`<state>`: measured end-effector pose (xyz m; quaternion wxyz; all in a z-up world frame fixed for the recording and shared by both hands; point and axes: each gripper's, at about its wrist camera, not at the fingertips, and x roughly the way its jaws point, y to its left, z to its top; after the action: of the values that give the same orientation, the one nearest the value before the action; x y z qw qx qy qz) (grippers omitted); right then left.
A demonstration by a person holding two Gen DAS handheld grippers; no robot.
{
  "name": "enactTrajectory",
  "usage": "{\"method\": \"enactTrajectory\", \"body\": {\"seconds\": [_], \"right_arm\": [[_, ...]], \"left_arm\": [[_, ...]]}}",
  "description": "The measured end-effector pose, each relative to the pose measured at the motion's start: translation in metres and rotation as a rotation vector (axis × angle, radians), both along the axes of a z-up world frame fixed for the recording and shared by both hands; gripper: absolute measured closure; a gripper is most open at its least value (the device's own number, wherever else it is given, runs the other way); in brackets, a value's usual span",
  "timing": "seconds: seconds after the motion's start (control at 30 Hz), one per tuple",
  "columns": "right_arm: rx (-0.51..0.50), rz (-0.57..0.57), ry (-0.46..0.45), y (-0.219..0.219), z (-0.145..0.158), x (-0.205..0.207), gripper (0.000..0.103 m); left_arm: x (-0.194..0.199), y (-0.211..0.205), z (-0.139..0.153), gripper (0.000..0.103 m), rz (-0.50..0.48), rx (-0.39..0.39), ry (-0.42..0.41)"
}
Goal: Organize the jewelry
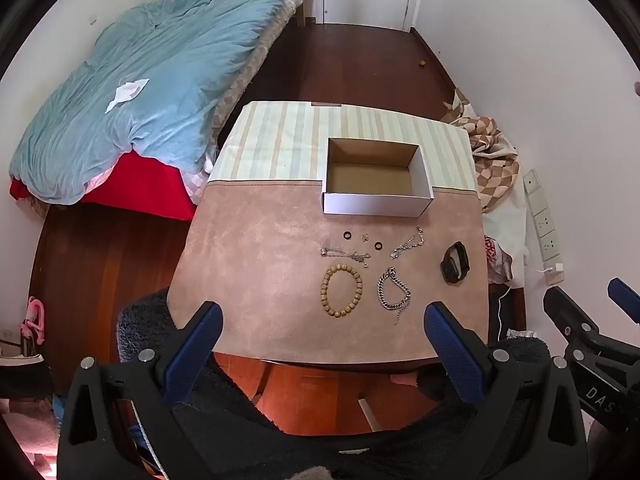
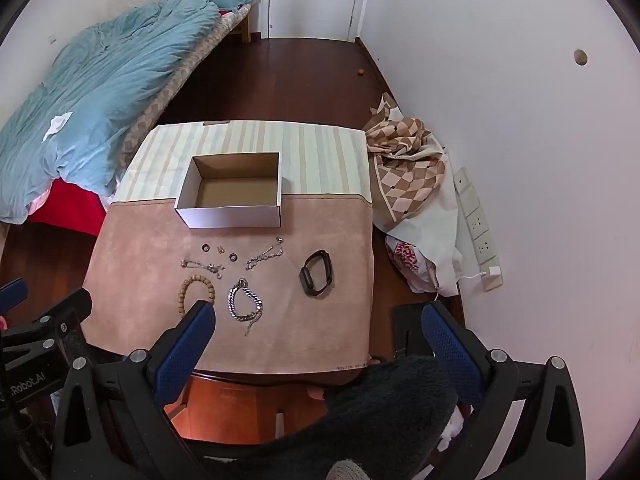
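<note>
An empty white cardboard box (image 1: 376, 202) (image 2: 232, 216) stands open on the table's pink mat (image 1: 260, 272) (image 2: 144, 272). In front of it lie a wooden bead bracelet (image 1: 341, 290) (image 2: 185, 286), a thick silver chain bracelet (image 1: 394, 290) (image 2: 245, 300), two thin silver chains (image 1: 344, 255) (image 1: 408, 243), two dark rings (image 1: 347, 236) (image 1: 377, 245), a small silver piece (image 1: 364, 238) and a black smartwatch (image 1: 455, 262) (image 2: 317, 272). My left gripper (image 1: 322, 322) is open and empty above the table's near edge. My right gripper (image 2: 316, 322) is open and empty, also high above the near edge.
A striped cloth (image 1: 280, 140) covers the table's far half. A bed with a blue duvet (image 1: 132, 92) is at the left. A checked cloth (image 2: 408, 160) and a bag (image 2: 412, 264) lie by the right wall beside a power strip (image 2: 476, 220).
</note>
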<state>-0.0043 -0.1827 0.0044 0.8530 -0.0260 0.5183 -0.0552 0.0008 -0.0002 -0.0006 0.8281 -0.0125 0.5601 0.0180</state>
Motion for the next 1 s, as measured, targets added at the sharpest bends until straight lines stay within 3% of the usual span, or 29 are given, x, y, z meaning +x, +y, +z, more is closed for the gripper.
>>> {"method": "enactTrajectory", "body": {"seconds": [1.0], "right_arm": [[0.004,0.006,-0.006,0.004,0.01,-0.006,0.0]], "left_arm": [[-0.008,-0.003,0.003,0.0,-0.006,-0.012,-0.023]]}}
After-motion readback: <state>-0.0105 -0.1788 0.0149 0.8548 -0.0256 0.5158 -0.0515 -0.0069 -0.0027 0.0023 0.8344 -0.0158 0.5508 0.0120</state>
